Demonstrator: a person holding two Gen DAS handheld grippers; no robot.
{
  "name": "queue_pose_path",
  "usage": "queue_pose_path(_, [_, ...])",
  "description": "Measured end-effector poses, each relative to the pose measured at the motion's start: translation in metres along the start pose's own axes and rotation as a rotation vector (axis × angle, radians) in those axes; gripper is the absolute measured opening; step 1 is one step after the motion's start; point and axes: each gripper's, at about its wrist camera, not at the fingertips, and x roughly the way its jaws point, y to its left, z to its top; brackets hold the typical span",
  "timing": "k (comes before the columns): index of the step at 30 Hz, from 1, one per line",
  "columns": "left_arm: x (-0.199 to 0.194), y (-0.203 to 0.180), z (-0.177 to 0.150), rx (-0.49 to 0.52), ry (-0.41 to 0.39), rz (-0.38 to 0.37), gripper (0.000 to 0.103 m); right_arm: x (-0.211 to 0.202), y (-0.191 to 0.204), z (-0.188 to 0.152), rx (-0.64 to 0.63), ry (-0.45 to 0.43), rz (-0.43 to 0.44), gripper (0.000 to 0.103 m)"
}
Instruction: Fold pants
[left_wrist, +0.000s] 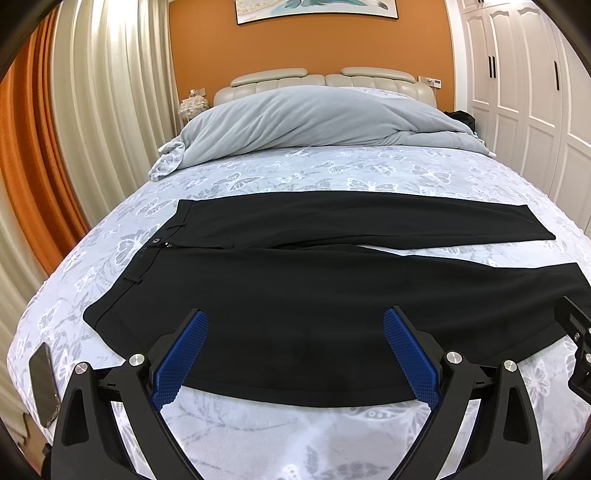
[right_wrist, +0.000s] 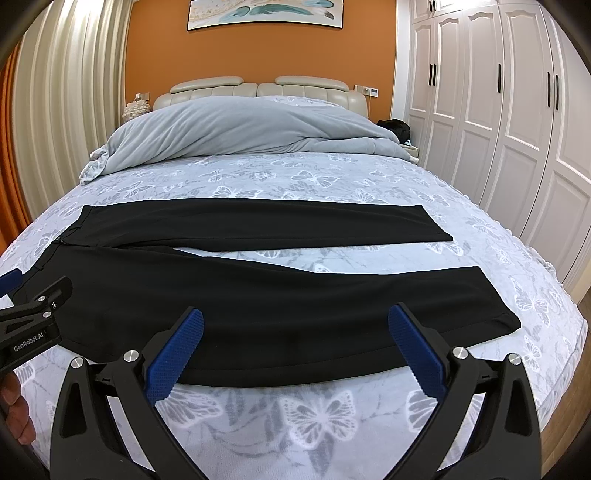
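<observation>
Pants: the black pants (left_wrist: 295, 295) were laid flat on the butterfly-print bed (left_wrist: 295, 424), unfolded, both legs spread apart in a narrow V.
Long axis: the pants were stretched crosswise to both cameras, waistband (left_wrist: 147, 254) at the left end, leg hems (right_wrist: 491, 299) at the right end.
Near leg: the nearer leg's long edge (right_wrist: 295, 380) was seen just ahead of both hand-held grippers, running side to side.
Far leg: the other leg (right_wrist: 258, 225) was set beyond the near leg, toward the grey duvet (right_wrist: 240, 129), a strip of bed showing between the two legs.
Left hand-held gripper: the left hand-held gripper (left_wrist: 295, 317) was held wide, nothing between its blue pads (left_wrist: 177, 365), poised over the near leg toward the waistband end.
Right hand-held gripper: the right hand-held gripper (right_wrist: 295, 317) was also held wide and empty, poised over the near leg toward the hem end.
Nearer hand: the waistband was judged closer to the left hand-held gripper, the hems closer to the right.
Turning relation: the near edge lay straight ahead of both, so a pinch there and a carry away toward the far leg was judged the likely first fold.
Beside the pants: a phone (left_wrist: 44, 384) was lying on the bed left of the waistband corner, apart from the cloth.
</observation>
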Motion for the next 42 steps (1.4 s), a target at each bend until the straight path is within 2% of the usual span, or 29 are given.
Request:
queue_pose_path(31, [0.002, 0.001, 0.0, -0.003, 0.007, -0.004, 0.094, 0.0, 0.002, -0.002, 0.004, 0.004, 0.002, 0.098])
queue_pose_path(34, [0.005, 0.006, 0.004, -0.018, 0.029, -0.041, 0.095, 0.005, -0.003, -0.001, 0.014, 0.017, 0.021, 0.098])
queue_pose_path(37, [0.011, 0.016, 0.014, -0.028, 0.058, -0.09, 0.095, 0.009, -0.021, 0.015, 0.046, 0.045, 0.065, 0.098])
queue_pose_path(42, [0.034, 0.056, 0.061, -0.083, 0.088, -0.191, 0.095, 0.032, -0.087, 0.065, 0.073, 0.061, 0.081, 0.098])
